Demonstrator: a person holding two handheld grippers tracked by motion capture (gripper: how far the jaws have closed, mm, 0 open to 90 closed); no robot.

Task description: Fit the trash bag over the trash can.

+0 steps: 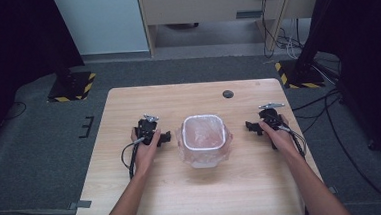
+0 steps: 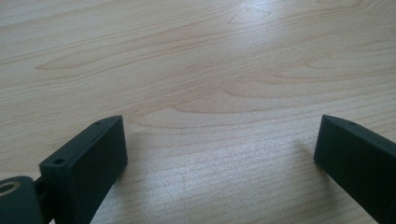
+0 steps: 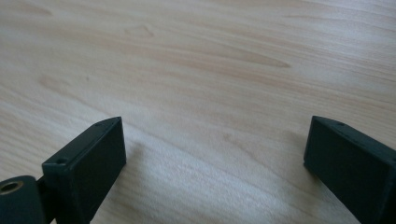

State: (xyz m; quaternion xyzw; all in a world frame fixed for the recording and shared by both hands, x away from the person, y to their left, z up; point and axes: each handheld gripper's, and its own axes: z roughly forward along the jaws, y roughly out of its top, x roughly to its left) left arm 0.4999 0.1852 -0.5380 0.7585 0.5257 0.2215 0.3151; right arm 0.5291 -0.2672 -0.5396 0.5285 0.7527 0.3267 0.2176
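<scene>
bin [image 1: 204, 139] mid-table, grippers flanking — both spread wide

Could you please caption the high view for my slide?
Left gripper and right gripper, both open, flank a bag-lined bin on the wooden table.

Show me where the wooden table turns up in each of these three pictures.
High view: the wooden table is at centre frame, with a bag-lined bin standing between the left tool and the right tool.
Left gripper view: the tabletop lies under and beyond the left tool's wide-apart jaws.
Right gripper view: the same, beneath the right tool's wide-apart jaws.
Shared landmark: the pale wood grain.
</scene>
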